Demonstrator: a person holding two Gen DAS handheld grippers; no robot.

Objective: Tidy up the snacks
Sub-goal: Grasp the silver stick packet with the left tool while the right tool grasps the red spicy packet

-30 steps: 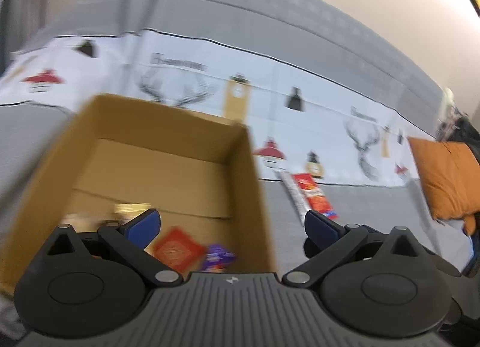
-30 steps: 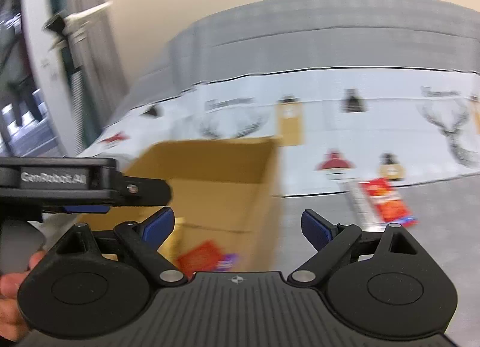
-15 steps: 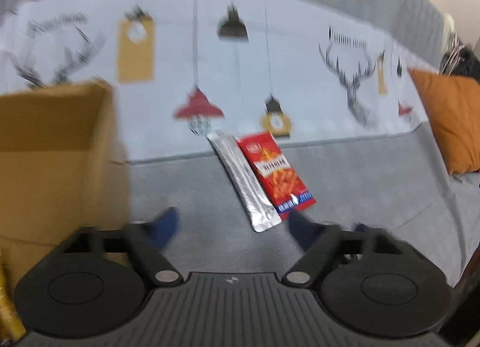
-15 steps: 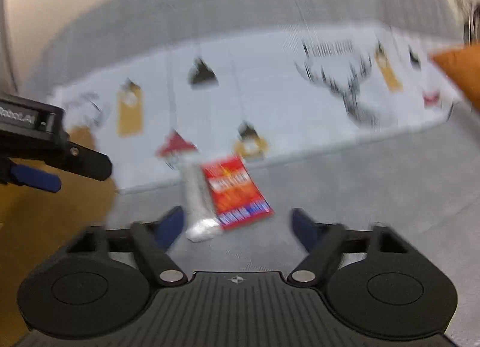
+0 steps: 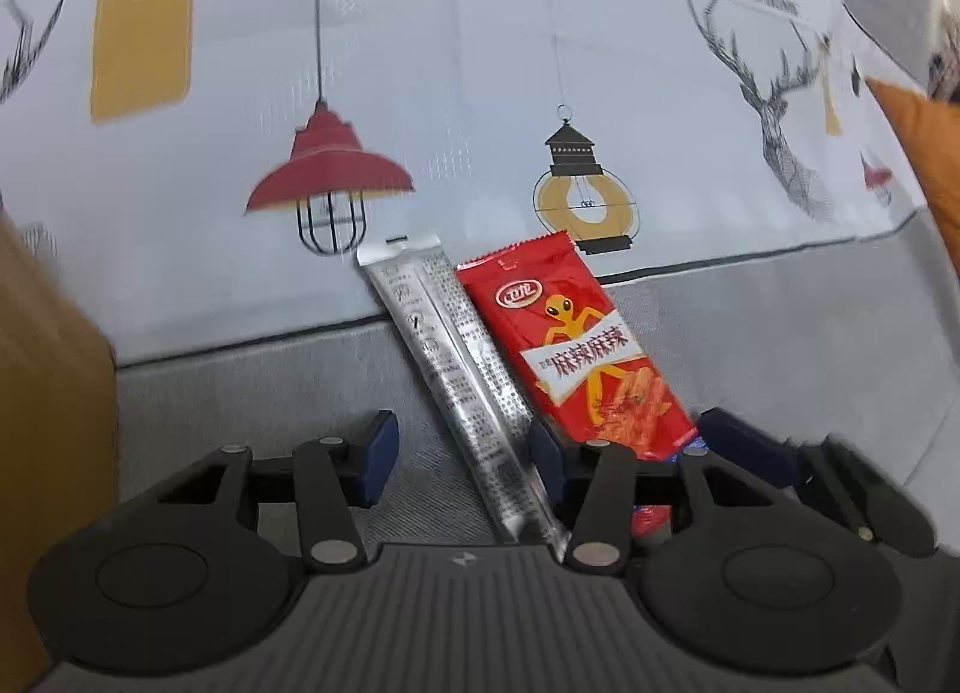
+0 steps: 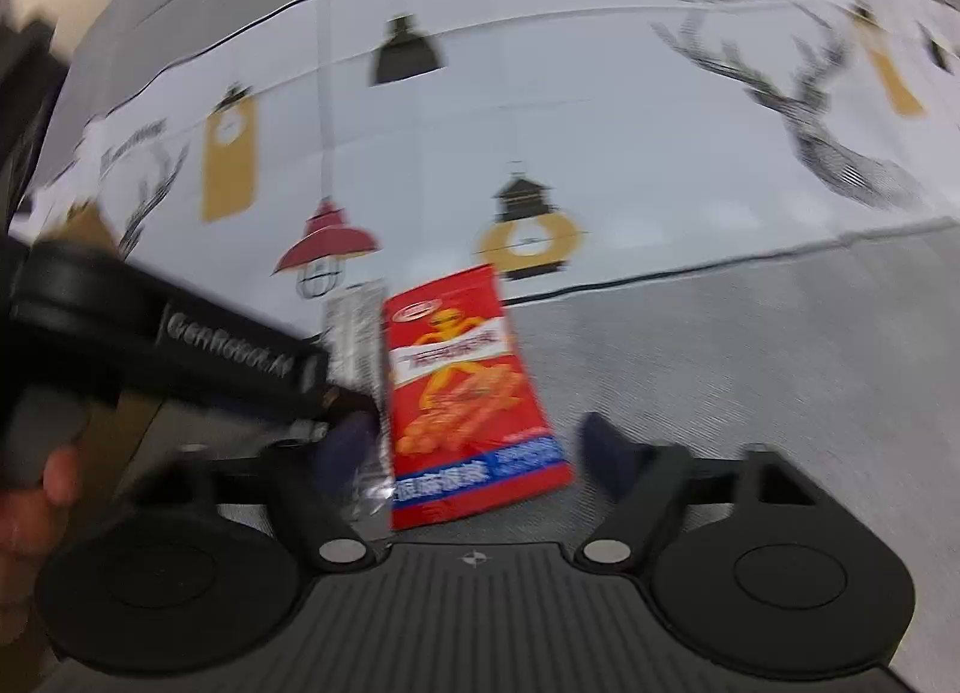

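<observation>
— Red and silver, both snack packets are unpacked on the grey sofa seat (image 5: 780, 345): the red spicy-strip packet (image 5: 576, 345) and the silver stick sachet (image 5: 456, 381), side by side, touching.

— Grippers?

— The left gripper (image 5: 462, 453) has been closing, its jaws straddling the sachet's lower end, pads not yet pressing. The right gripper (image 6: 474, 447) has just been opening, spread around the red packet. The cardboard box (image 5: 42, 393) waits left.

— Condition?

— Flat, sealed, glossy.

Both wrist views look down closely at red packet (image 5: 591, 345) (image 6: 465, 393)
</observation>
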